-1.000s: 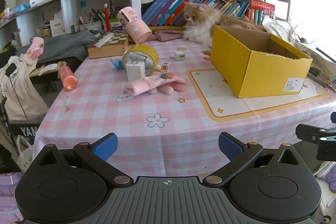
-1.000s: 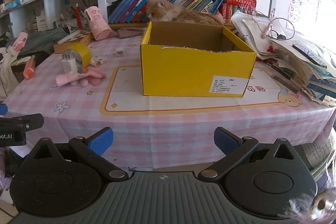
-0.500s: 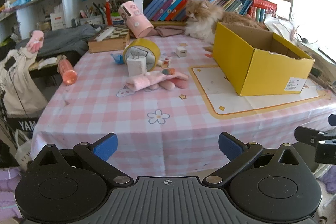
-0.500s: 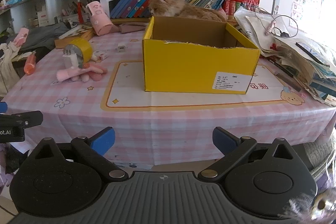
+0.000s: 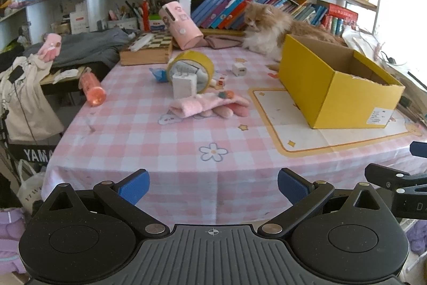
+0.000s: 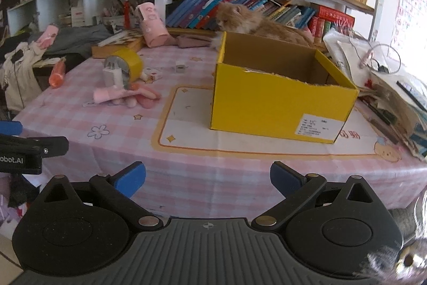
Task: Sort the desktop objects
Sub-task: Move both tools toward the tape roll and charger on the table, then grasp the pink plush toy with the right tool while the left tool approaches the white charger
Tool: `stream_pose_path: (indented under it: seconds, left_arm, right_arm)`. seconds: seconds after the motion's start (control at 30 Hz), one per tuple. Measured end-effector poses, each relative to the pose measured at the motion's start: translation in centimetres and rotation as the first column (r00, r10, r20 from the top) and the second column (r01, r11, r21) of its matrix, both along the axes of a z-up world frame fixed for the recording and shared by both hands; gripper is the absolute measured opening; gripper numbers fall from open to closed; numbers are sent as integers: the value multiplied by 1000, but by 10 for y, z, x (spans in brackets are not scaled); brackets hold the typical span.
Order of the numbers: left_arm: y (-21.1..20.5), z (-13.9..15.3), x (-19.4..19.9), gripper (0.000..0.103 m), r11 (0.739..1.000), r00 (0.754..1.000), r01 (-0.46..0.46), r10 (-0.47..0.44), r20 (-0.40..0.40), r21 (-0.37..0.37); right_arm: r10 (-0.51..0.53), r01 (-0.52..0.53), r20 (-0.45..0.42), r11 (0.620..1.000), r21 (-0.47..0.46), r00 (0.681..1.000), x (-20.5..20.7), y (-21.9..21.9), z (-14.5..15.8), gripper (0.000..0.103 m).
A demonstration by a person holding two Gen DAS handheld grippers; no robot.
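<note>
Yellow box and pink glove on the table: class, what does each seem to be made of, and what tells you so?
Yellow box: likely cardboard, with a smooth yellow outside, plain brown inside and a ragged torn rim.
Pink glove: seemingly soft knit or fleece, matte and fuzzy, lying limp on the checked tablecloth.
</note>
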State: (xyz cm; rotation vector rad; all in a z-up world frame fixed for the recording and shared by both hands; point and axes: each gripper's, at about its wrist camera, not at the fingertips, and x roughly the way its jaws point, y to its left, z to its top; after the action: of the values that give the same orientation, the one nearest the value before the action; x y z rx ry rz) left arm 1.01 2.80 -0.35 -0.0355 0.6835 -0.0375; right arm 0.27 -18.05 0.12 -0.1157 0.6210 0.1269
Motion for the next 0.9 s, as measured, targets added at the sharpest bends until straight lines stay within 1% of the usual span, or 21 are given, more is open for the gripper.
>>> stream_pose_path:
  seconds: [0.27, 0.47, 0.67, 0.83, 0.9]
  left_arm:
    - [19, 1, -1, 103, 1000, 1000, -28, 28, 7, 2]
    - [33, -2, -5, 103, 999, 999, -40, 40, -9, 4]
    - [50, 2, -2, 103, 996, 997, -82, 82, 15, -23]
    - [53, 5, 1, 103, 997, 997, -75, 75, 27, -5]
    - [54, 7, 4, 103, 997, 997, -73, 73, 30, 6]
  right_arm:
    - [57, -57, 13, 998, 24, 998, 4, 17, 3, 100]
    - [91, -91, -12, 995, 38, 996, 7, 34, 1, 100]
    - [119, -119, -6, 992, 33, 993, 16, 46, 1, 100]
    - [161, -160, -13, 986, 49, 987, 26, 58, -1, 100]
    - [172, -171, -18, 983, 60, 985, 31, 63, -2, 97]
